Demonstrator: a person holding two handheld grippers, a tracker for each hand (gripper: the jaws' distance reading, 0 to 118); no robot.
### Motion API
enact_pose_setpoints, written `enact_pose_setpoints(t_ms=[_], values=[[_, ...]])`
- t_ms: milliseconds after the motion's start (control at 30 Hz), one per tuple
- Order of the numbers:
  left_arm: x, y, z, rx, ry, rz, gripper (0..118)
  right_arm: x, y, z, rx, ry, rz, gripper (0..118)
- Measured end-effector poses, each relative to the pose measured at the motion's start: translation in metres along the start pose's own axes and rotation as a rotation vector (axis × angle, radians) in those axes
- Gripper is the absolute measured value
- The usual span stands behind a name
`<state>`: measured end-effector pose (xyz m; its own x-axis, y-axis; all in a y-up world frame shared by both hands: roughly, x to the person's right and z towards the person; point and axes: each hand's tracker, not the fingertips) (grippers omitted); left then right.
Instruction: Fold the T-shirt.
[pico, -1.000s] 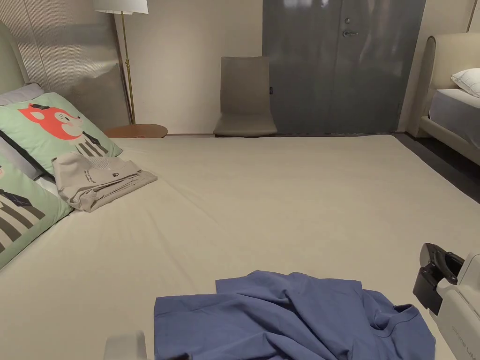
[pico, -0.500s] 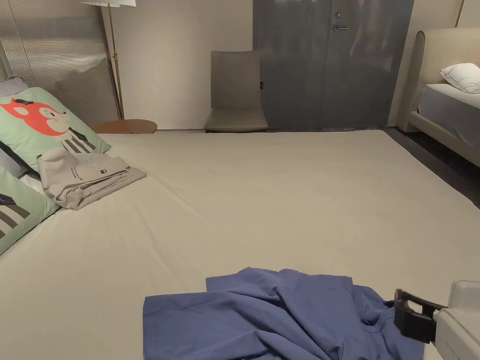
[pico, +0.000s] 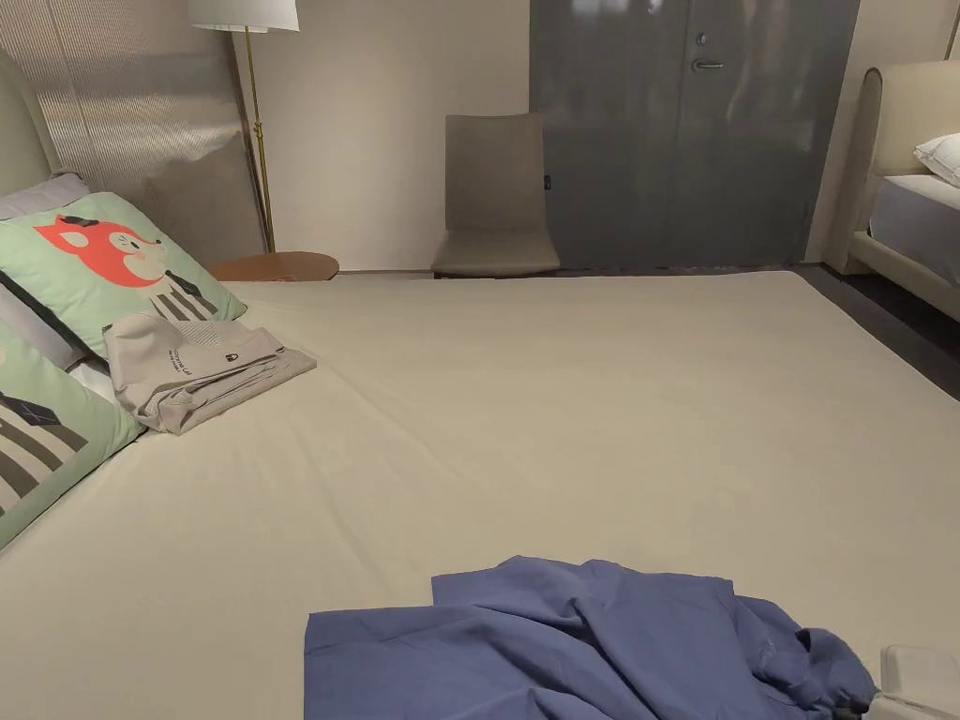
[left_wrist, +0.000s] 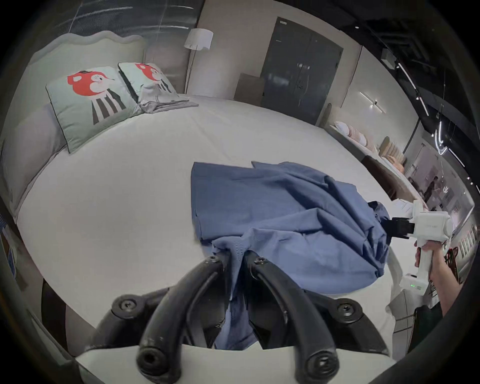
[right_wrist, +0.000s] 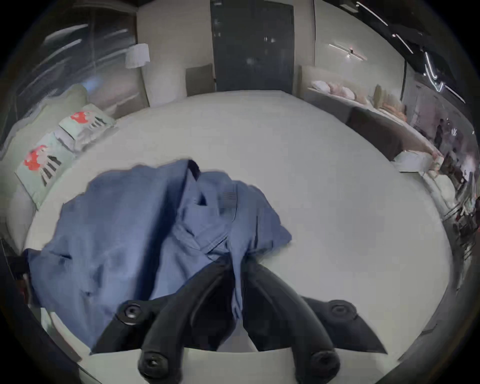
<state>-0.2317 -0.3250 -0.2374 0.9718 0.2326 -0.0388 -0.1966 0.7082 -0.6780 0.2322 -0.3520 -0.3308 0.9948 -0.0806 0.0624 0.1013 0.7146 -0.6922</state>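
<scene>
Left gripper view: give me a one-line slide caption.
Left gripper pinches an edge of the crumpled blue T-shirt on the bed while the right gripper grips its far side.

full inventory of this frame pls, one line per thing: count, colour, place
crumpled blue T-shirt: 1, blue, near edge of bed
bed with plain sheet: 1, beige, centre
folded grey garment: 1, grey, far left, on the cushions
cartoon-print cushions: 2, pale green, left
floor lamp: 1, white shade, back left
chair: 1, taupe, back wall
double door: 1, dark grey, back
left gripper: 1, black, shut on shirt
right gripper: 1, black, shut on shirt
</scene>
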Motion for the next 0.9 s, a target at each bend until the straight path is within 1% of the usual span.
enact_pose_setpoints(t_ms=[67, 133, 200, 233, 333, 467, 567, 700, 767, 867, 900], values=[[0.000, 0.011, 0.008, 0.026, -0.014, 0.004, 6, 0.003, 0.010, 0.028, 0.069, 0.068, -0.003, 5], [0.002, 0.025, 0.018, 0.067, -0.036, 0.001, 6, -0.005, 0.023, 0.053, 0.147, 0.080, 0.036, 5], [0.003, 0.045, 0.033, 0.122, -0.052, 0.006, 6, -0.009, 0.038, 0.087, 0.243, 0.106, 0.049, 5], [0.003, 0.055, 0.039, 0.152, -0.065, 0.007, 6, -0.013, 0.046, 0.097, 0.286, 0.123, 0.044, 5], [0.002, 0.091, 0.060, 0.237, -0.082, 0.002, 6, -0.017, 0.073, 0.140, 0.407, 0.166, -0.014, 5], [0.000, 0.153, 0.085, 0.375, -0.082, -0.026, 6, -0.029, 0.115, 0.180, 0.549, 0.204, -0.038, 5], [0.002, 0.205, 0.092, 0.448, -0.105, -0.045, 6, -0.044, 0.153, 0.196, 0.621, 0.233, -0.042, 5], [0.011, 0.275, 0.090, 0.502, -0.116, -0.050, 6, -0.062, 0.211, 0.194, 0.654, 0.215, -0.023, 5], [0.017, 0.306, 0.087, 0.530, -0.121, -0.049, 6, -0.069, 0.237, 0.189, 0.676, 0.212, -0.032, 5], [0.027, 0.347, 0.080, 0.565, -0.113, -0.064, 6, -0.082, 0.273, 0.183, 0.722, 0.169, -0.020, 5], [0.031, 0.360, 0.076, 0.571, -0.108, -0.072, 6, -0.084, 0.285, 0.179, 0.724, 0.167, -0.026, 5]])
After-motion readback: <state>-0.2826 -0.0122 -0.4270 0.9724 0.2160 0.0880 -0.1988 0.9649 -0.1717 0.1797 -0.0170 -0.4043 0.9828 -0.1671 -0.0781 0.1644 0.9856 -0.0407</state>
